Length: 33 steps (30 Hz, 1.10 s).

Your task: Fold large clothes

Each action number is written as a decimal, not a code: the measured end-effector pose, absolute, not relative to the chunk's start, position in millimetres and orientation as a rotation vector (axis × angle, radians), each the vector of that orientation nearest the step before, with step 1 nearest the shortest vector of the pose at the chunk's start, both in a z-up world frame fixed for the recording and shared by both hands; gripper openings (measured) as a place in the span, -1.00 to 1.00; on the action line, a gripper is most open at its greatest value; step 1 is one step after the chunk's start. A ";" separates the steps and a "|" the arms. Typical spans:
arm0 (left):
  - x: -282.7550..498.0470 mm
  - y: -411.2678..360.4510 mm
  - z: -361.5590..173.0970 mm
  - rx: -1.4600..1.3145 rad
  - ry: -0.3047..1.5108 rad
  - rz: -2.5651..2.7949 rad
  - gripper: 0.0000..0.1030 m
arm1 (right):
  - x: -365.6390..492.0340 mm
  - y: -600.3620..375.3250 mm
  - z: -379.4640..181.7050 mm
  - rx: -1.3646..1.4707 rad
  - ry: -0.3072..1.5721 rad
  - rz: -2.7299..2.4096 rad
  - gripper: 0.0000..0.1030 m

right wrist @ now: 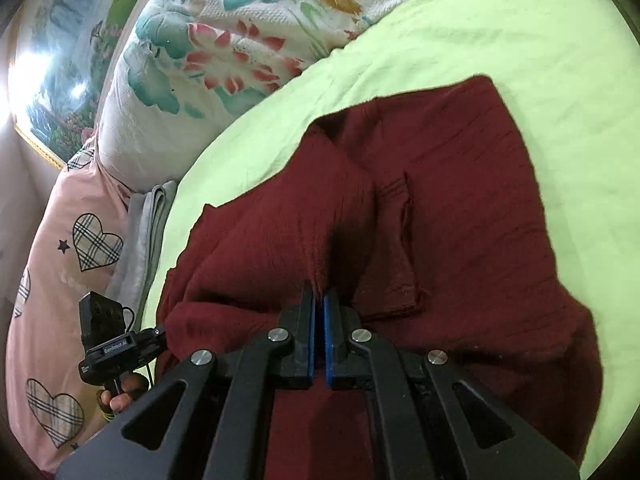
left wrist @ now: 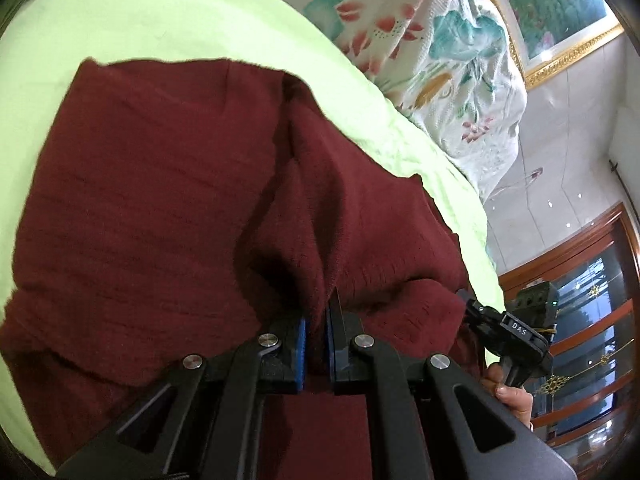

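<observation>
A dark red knitted garment [left wrist: 152,200] lies partly folded on a light green bed sheet [left wrist: 120,12]. My left gripper [left wrist: 317,312] is shut on a pinched ridge of the red fabric, blue pads pressed to it. In the right wrist view the same garment [right wrist: 460,220] spreads over the green sheet [right wrist: 480,32], a folded sleeve or flap [right wrist: 396,248] on top. My right gripper [right wrist: 319,294] is shut on a raised fold of that fabric. The other gripper shows at the edge of each view, at the garment's edge: the right gripper [left wrist: 464,300] and the left gripper [right wrist: 162,332].
A floral quilt [left wrist: 440,60] is heaped at the head of the bed beside a gold-framed painting [left wrist: 560,12]. A wooden glass-front cabinet [left wrist: 580,300] stands beyond. Pink heart-print bedding [right wrist: 60,280] and a grey folded cloth [right wrist: 144,232] lie along the left. A hand [right wrist: 120,398] holds the left gripper's handle.
</observation>
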State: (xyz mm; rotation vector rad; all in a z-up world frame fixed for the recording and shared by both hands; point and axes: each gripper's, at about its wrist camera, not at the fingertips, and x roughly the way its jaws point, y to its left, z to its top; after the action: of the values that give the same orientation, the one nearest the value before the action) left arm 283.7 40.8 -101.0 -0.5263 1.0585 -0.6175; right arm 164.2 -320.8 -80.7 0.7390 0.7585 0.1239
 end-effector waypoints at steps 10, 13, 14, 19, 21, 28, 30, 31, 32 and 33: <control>272.6 37.9 -76.5 -0.438 1.090 -0.551 -0.14 | 145.8 -303.6 -21.6 0.578 0.668 0.067 -0.62; 268.0 44.1 -57.0 -0.407 1.047 -0.492 -0.05 | 149.1 -300.6 -25.1 0.594 0.709 0.064 -0.47; 268.4 43.2 -51.5 -0.395 1.036 -0.483 0.02 | 150.1 -300.9 -28.4 0.605 0.718 0.065 -0.47; 279.4 18.3 -35.2 -0.285 1.027 -0.504 0.07 | 152.6 -305.9 -45.2 0.657 0.753 0.037 -0.47; 284.6 2.1 -41.2 -0.221 1.066 -0.507 0.07 | 152.7 -307.6 -48.8 0.665 0.760 0.034 -0.47; 300.6 -16.1 -69.1 -0.184 1.166 -0.499 -0.89 | 179.0 -302.5 -67.2 0.670 0.843 0.083 -0.75; 305.9 -1.5 -63.1 -0.358 1.124 -0.623 -0.89 | 182.0 -303.4 -63.3 0.703 0.800 0.136 -0.88; 306.1 8.0 -57.1 -0.449 1.074 -0.684 -0.89 | 178.0 -308.3 -56.6 0.753 0.719 0.184 -0.89; 305.0 19.6 -51.0 -0.541 1.014 -0.747 -0.89 | 173.7 -312.5 -52.4 0.789 0.659 0.214 -0.89; 303.3 30.6 -47.4 -0.618 0.960 -0.796 -0.89 | 166.9 -318.9 -48.1 0.828 0.588 0.237 -0.89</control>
State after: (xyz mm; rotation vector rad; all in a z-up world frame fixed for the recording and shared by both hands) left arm 303.3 30.6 -47.4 -0.6177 0.9602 -0.7956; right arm 166.9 -318.9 -48.1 0.8285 0.5881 0.2369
